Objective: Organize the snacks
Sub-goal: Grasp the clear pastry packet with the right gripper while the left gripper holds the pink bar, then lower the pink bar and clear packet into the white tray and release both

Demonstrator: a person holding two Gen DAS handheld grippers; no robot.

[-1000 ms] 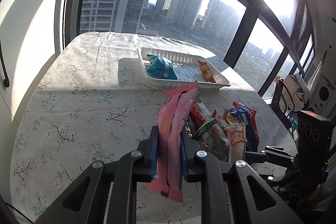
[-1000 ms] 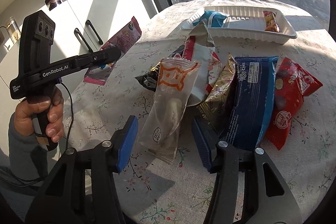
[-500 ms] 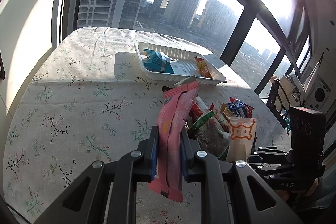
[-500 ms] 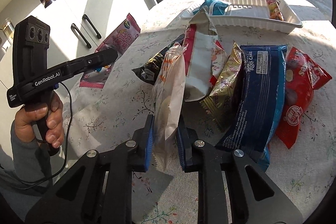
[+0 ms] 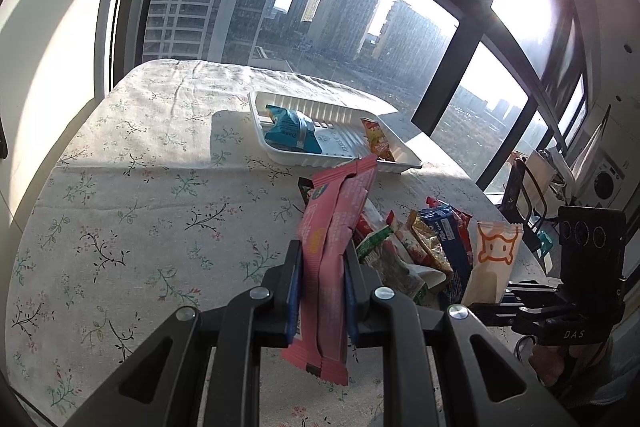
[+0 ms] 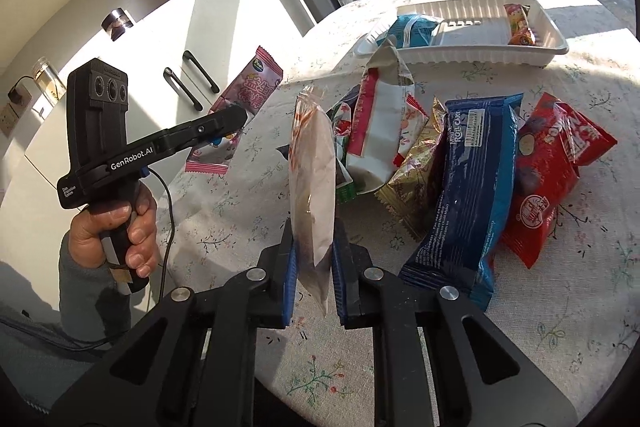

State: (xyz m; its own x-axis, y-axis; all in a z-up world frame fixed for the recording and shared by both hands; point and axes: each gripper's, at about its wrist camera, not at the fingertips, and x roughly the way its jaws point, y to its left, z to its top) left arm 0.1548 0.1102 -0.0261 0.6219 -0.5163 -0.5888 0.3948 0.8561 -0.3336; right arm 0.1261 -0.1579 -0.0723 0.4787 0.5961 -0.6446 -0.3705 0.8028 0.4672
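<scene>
My left gripper is shut on a pink snack packet, held upright above the table; the packet also shows in the right wrist view. My right gripper is shut on a clear packet with an orange face print, lifted edge-on; the same packet shows in the left wrist view. A white tray at the table's far side holds a blue packet and a small orange packet. A pile of snacks lies between the grippers and the tray.
The pile has a dark blue roll-cake packet, a red packet, a gold packet and a white-and-red packet. A floral tablecloth covers the round table. Windows stand behind it; white cabinets are to the left.
My right gripper closed on the clear orange-face packet and lifted it upright off the pile. My left gripper still holds the pink packet, moved slightly.
</scene>
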